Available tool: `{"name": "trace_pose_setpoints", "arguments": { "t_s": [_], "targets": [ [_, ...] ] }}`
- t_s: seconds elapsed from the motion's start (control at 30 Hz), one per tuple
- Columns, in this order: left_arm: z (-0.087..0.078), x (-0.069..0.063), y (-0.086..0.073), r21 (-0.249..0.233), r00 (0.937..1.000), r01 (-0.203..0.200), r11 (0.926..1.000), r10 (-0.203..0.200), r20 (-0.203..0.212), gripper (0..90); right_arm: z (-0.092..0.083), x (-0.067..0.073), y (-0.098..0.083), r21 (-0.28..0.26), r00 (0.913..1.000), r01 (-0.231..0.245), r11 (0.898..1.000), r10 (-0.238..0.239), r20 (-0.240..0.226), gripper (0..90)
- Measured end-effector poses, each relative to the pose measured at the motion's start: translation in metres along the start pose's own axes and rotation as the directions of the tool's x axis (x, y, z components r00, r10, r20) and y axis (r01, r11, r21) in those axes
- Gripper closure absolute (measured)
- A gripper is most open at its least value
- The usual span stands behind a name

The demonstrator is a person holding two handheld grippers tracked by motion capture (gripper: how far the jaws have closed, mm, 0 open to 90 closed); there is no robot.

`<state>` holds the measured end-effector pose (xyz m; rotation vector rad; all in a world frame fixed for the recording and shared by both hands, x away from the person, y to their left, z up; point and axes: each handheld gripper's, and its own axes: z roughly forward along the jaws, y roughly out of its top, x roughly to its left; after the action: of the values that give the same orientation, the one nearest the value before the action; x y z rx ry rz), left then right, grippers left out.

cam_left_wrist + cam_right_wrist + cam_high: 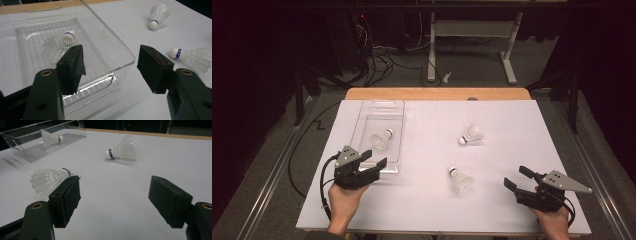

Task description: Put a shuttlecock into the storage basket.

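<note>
One white shuttlecock (382, 139) (60, 43) (51, 138) lies inside the clear plastic tray (362, 117) (120, 62) (22, 150) at the table's left. Two more lie on the white sheet: one near the middle right (471, 135) (157, 15) (121, 151), one closer to the front (460, 180) (192, 57) (47, 180). My left gripper (374, 158) (110, 67) hovers open at the tray's near end, nothing between its jaws. My right gripper (518, 178) (113, 200) rests open at the front right, its jaws empty, facing the front shuttlecock.
A white sheet (512, 120) covers the wooden table (437, 93). Beyond the far edge stand a white desk frame (472, 30) and tangled cables (377, 60) on the floor. Metal rails (272, 175) run along both sides of the table.
</note>
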<state>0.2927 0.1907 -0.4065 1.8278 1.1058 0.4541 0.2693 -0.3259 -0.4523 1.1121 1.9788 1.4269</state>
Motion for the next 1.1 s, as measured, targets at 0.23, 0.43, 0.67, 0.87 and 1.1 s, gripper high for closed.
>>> {"name": "trace_pose_setpoints", "arguments": {
  "t_s": [0.23, 0.43, 0.67, 0.87, 1.1],
  "targets": [
    [0.005, -0.006, 0.001, 0.012, 0.9998, -0.02, 0.9997, 0.02, 0.009, 38.6, 0.0, 0.0, 0.0, 0.003, 1.0, 0.0, 1.0, 0.0, -0.001, 25.8],
    [0.009, -0.011, 0.001, 0.015, 0.9993, -0.035, 0.9993, 0.035, 0.017, 38.4, -0.001, 0.0, 0.0, -0.001, 1.0, 0.004, 1.0, -0.004, 0.002, 25.8],
    [0.014, -0.016, 0.003, 0.022, 0.9985, -0.045, 0.9987, 0.044, 0.033, 38.0, 0.0, 0.001, 0.0, 0.004, 1.0, 0.007, 1.0, -0.007, -0.001, 25.8],
    [0.019, -0.022, 0.005, 0.028, 0.9973, -0.056, 0.9981, 0.054, 0.05, 38.0, -0.001, 0.0, -0.001, 0.003, 1.0, 0.008, 1.0, -0.008, 0.0, 25.8],
    [0.026, -0.03, 0.008, 0.033, 0.995, -0.068, 0.9972, 0.065, 0.075, 38.6, 0.0, 0.001, 0.0, 0.006, 1.0, 0.009, 1.0, -0.009, 0.003, 25.8]
  ]
}}
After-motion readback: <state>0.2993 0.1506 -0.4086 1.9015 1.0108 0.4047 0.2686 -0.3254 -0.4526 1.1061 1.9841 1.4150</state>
